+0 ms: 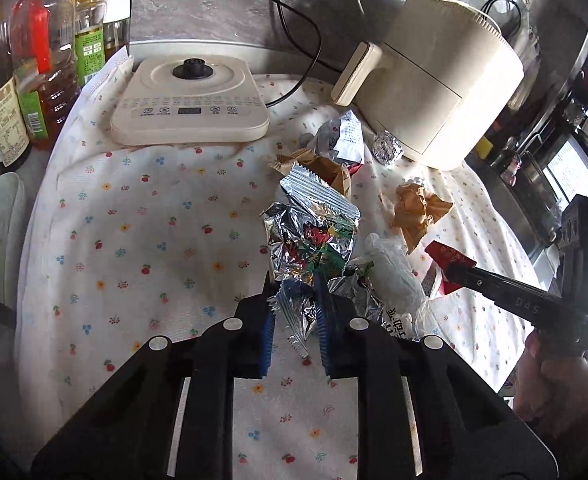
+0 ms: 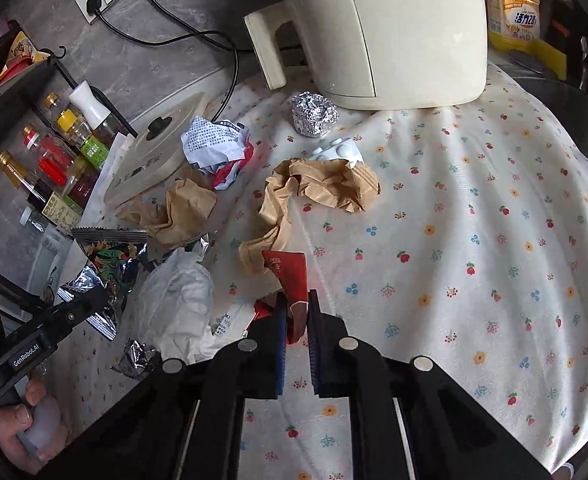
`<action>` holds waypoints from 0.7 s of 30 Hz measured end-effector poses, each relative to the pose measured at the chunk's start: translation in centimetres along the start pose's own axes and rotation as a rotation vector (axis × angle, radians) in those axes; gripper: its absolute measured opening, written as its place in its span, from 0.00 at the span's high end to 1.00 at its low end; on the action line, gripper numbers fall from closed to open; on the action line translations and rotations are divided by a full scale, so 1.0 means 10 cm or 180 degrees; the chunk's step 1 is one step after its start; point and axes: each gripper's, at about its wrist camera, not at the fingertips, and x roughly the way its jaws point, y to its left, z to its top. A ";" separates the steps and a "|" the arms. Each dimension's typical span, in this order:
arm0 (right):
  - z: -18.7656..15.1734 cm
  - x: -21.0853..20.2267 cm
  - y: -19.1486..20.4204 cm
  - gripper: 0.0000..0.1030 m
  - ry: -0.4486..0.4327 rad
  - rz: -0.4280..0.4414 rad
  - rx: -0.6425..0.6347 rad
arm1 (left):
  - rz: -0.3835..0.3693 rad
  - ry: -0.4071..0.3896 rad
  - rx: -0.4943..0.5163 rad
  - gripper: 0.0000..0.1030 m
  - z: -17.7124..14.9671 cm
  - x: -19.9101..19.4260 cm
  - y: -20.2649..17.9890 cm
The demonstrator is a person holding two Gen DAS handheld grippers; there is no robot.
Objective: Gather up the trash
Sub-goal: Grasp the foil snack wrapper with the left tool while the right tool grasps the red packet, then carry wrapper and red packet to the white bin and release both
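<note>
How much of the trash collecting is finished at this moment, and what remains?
Nothing looks collected yet; no bin shows. In hand: the left gripper is shut on the silver foil wrapper, and the right gripper is shut on the red packet. Left on the floral cloth: brown paper wads, a foil ball, a clear plastic bag, a printed white wrapper.

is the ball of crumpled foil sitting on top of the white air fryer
No, the foil ball sits on the flowered cloth right beside the base of the air fryer, not on top.
</note>
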 end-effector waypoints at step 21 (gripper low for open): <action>-1.03 -1.82 -1.08 0.91 -0.0503 -0.0453 0.0606 | -0.0482 -0.0317 0.0499 0.82 -0.35 -0.53 -1.41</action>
